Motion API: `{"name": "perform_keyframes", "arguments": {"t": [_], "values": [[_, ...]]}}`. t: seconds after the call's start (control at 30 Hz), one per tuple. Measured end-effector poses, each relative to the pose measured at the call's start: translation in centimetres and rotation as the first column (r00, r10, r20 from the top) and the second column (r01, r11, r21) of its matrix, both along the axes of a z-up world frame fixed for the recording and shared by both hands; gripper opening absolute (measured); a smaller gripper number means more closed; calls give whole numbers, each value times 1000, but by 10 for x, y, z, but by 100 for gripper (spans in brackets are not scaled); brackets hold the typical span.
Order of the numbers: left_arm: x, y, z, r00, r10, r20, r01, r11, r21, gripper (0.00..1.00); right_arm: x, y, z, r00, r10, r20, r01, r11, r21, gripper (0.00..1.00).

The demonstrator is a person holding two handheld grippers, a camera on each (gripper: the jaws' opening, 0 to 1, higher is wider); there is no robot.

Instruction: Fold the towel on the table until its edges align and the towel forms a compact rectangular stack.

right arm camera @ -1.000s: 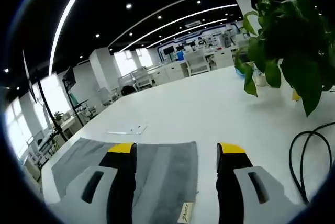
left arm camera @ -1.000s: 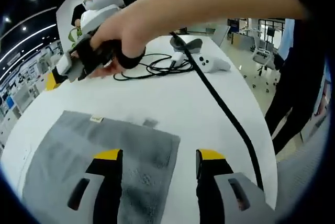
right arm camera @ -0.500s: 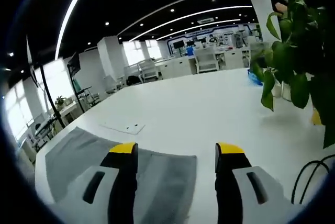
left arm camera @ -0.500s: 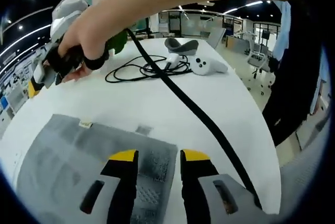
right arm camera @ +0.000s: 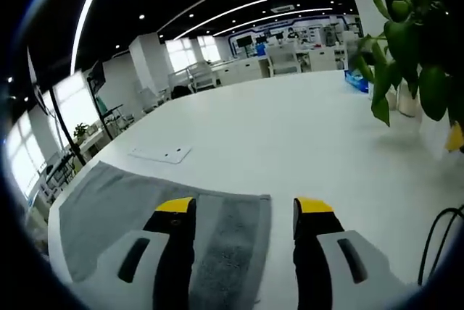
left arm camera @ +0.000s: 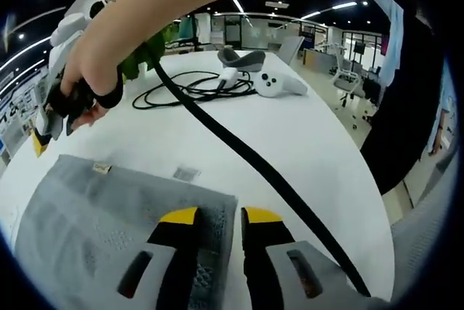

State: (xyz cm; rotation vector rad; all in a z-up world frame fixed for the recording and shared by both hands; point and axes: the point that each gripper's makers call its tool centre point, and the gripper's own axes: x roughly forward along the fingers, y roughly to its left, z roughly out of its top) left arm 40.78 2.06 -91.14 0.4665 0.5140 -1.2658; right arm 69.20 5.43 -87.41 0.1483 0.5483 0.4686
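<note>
So the left gripper (left arm camera: pixel 217 216) has its yellow-tipped jaws pinched nearly together right at the near corner of the grey towel (left arm camera: pixel 109 216), and it looks like cloth is caught between them, so I'd call that clamped on the towel. The right gripper (right arm camera: pixel 244 205) is the opposite: jaws spread wide, straddling the towel's edge (right arm camera: pixel 145 201) with nothing pinched yet. In the left gripper view you can also see the person's hand (left arm camera: pixel 76 96) holding that right gripper over at the far corner, near the little label (left arm camera: pixel 100 168) sewn on the towel.

The towel itself is lying flat on the white table (right arm camera: pixel 290 129), spread out, not folded at all as far as I can tell.

What I'd worry about: only one corner is actually held. If the lift starts before the right jaws close, the towel will drag crooked and the edges won't line up. Also that thick black cable (left arm camera: pixel 254 165) trails across the table just beside the towel, plus a coil of thinner cable (left arm camera: pixel 188 89) and a white controller (left arm camera: pixel 279 85) further off. The cable could snag the fold as it swings over. The plant (right arm camera: pixel 413 42) is well apart, no issue there.
</note>
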Motion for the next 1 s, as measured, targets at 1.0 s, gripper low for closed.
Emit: {"name": "perform_keyframes", "arguments": {"t": [1.0], "values": [[13,1,-1,998,52,21,-52,998,-23,4,22,-2,-35,997,67,47,-53,965,-257,20]]}}
